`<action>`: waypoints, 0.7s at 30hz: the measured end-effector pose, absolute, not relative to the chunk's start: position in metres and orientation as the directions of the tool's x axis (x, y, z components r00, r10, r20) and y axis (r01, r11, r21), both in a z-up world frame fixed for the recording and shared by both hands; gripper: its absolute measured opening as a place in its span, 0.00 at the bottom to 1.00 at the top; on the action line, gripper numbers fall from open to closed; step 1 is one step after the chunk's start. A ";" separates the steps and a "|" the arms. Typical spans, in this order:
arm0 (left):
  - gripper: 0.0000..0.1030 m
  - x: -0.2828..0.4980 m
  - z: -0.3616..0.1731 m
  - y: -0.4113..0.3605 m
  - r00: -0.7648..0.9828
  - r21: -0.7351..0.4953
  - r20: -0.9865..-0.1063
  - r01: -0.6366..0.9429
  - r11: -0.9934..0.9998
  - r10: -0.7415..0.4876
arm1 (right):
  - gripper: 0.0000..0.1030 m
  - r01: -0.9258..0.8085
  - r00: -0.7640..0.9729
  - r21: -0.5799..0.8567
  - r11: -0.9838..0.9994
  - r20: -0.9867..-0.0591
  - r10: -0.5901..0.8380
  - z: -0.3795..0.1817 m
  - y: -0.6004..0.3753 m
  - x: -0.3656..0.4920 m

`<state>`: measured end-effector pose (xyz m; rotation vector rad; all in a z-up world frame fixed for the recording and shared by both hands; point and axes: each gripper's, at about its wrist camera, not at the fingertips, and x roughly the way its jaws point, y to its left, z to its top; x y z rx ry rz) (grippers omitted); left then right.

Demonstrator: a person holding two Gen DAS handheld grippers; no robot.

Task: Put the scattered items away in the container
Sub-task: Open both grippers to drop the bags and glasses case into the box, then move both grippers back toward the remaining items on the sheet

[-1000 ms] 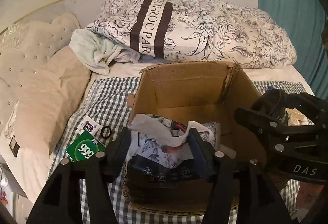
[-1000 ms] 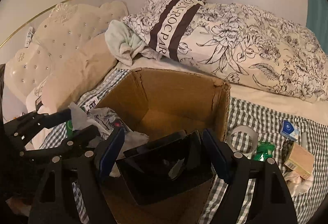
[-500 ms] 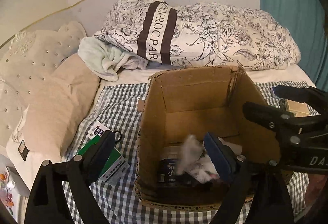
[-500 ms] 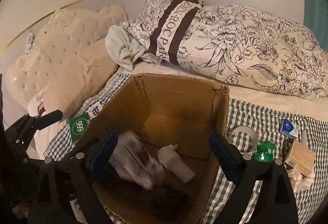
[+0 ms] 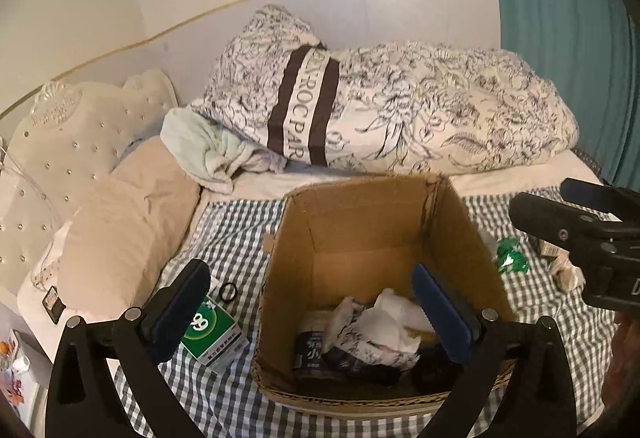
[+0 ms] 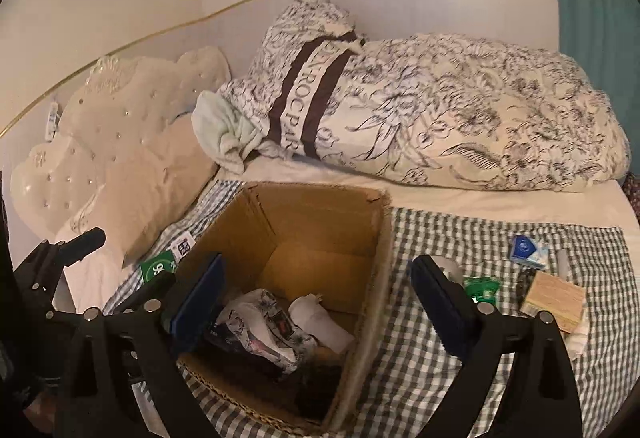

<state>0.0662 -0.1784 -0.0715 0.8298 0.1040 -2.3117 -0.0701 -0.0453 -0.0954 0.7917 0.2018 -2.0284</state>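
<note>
1. One cardboard box, lower centre of both views, sits open-topped on the checked sheet.
2. In the box: one floral-print packet, one crumpled white tissue, one white bottle, and dark items at the bottom that can't be told apart.
3. Left gripper: jaws wide and opening, nothing between the pads; one finger is over the sheet left of the box, the other over the box interior.
4. Right gripper: jaws wide and opening, nothing gripped; left finger over the box, right finger over the sheet.
5. Still outside, left of the box: one green box, one black ring, one small white card.
6. Still outside, right of the box: one green packet, one blue-white packet, one tan box, one tape roll partly hidden by the right finger.
7. Upper frame: one floral duvet, one pale green towel, one beige pillow.
</note>
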 end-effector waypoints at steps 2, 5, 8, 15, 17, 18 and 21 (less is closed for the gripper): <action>1.00 0.065 -0.066 -0.171 -0.583 0.138 -0.576 0.621 -0.772 -0.573 | 0.93 0.805 -0.391 0.153 -0.573 -0.589 -0.707 -0.087 -0.035 -0.069; 1.00 0.064 -0.056 -0.160 -0.603 0.126 -0.552 0.622 -0.772 -0.576 | 0.97 0.794 -0.452 0.107 -0.598 -0.555 -0.699 -0.072 -0.018 -0.065; 1.00 0.064 -0.047 -0.148 -0.621 0.110 -0.528 0.627 -0.771 -0.580 | 1.00 0.775 -0.528 0.038 -0.630 -0.509 -0.680 -0.055 0.000 -0.056; 1.00 0.056 -0.031 -0.120 -0.661 0.046 -0.518 0.612 -0.790 -0.543 | 1.00 0.743 -0.615 -0.056 -0.667 -0.450 -0.647 -0.029 0.037 -0.045; 1.00 0.052 -0.027 -0.110 -0.673 0.033 -0.519 0.601 -0.799 -0.527 | 1.00 0.734 -0.629 -0.063 -0.677 -0.441 -0.641 -0.024 0.048 -0.044; 1.00 0.050 -0.025 -0.104 -0.680 0.027 -0.519 0.593 -0.805 -0.518 | 1.00 0.729 -0.634 -0.062 -0.682 -0.436 -0.639 -0.021 0.054 -0.045; 1.00 0.045 -0.021 -0.088 -0.698 0.016 -0.517 0.572 -0.820 -0.496 | 1.00 0.716 -0.647 -0.054 -0.696 -0.426 -0.633 -0.016 0.073 -0.049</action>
